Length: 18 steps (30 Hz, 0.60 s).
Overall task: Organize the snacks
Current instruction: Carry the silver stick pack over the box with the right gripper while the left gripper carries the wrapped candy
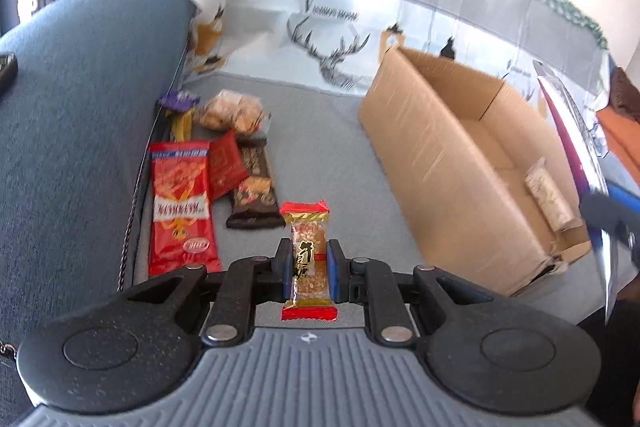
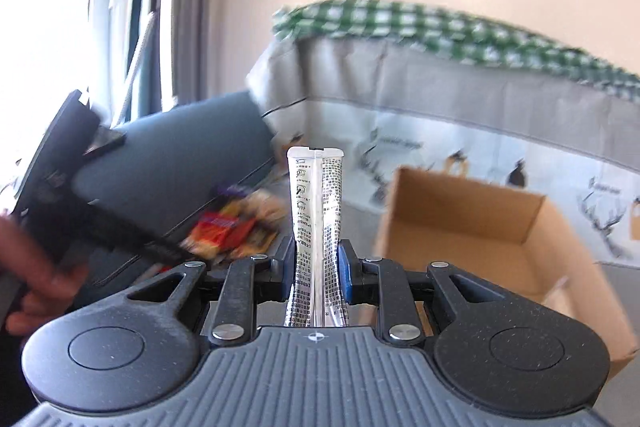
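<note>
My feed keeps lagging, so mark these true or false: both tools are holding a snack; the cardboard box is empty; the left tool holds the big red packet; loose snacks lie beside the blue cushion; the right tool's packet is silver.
1. Both tools hold a snack: true. The left tool and the right tool each clamp one.
2. The cardboard box is empty: false. A pale wrapped snack lies inside.
3. The left tool holds the big red packet: false. It grips a peanut candy bar; the large red packet lies on the seat.
4. Loose snacks lie beside the blue cushion: true.
5. The right tool's packet is silver: true, a silver stick packet.
</note>
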{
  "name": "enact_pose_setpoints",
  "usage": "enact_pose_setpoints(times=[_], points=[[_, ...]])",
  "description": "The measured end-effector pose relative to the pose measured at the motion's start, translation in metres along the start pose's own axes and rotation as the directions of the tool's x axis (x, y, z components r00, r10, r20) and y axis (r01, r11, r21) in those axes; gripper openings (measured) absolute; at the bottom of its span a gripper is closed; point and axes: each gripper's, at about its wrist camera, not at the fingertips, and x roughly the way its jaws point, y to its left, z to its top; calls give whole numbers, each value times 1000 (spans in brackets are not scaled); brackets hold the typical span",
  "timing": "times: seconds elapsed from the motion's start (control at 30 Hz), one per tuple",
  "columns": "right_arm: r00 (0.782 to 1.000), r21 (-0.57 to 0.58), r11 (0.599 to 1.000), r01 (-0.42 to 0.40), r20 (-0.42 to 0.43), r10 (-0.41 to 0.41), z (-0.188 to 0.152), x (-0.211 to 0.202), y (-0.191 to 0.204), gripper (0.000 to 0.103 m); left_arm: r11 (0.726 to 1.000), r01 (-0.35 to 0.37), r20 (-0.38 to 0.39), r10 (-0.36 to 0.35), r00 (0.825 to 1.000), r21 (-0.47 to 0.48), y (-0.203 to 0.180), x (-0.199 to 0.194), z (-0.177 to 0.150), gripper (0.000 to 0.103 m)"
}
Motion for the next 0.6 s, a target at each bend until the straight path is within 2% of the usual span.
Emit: enact_pose_setpoints(times=[0.1, 0.23, 0.6], points=[[999, 10, 999, 46, 18, -46, -2, -2, -25, 23, 1000, 2, 32, -3, 999, 27, -4, -3, 1, 18], [995, 84, 992, 89, 29, -92, -6, -2, -62, 23, 1000, 11, 56, -12, 998, 13, -4, -6, 2, 18], [985, 250, 961, 114, 95, -142, -24, 12, -140, 23, 999, -21, 128, 16, 992, 35, -14, -13, 3, 18]])
